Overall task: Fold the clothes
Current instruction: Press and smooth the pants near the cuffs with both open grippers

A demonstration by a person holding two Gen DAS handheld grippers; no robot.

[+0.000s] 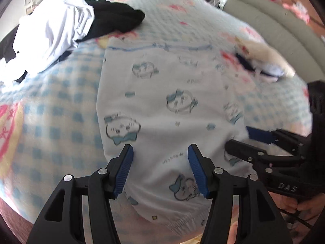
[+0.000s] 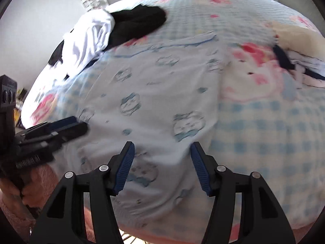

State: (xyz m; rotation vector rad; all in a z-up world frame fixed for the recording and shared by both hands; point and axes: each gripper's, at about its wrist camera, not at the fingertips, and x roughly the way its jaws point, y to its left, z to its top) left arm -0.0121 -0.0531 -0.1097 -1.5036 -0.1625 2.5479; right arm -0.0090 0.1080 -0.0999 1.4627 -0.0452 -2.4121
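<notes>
White printed garment [image 1: 162,101] lies flat on the checked bedspread [image 1: 61,111] (blurred); left gripper [image 1: 160,152] and right gripper [image 2: 162,150] hover above it, jaws apart, holding nothing.

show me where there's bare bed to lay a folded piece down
Free: the checked blanket right of the printed garment, below the small heap; also the far stretch beyond the garment's blue-trimmed edge. Crowded: far left, where the white and black clothes pile sits, and the near edge around both claws.
</notes>
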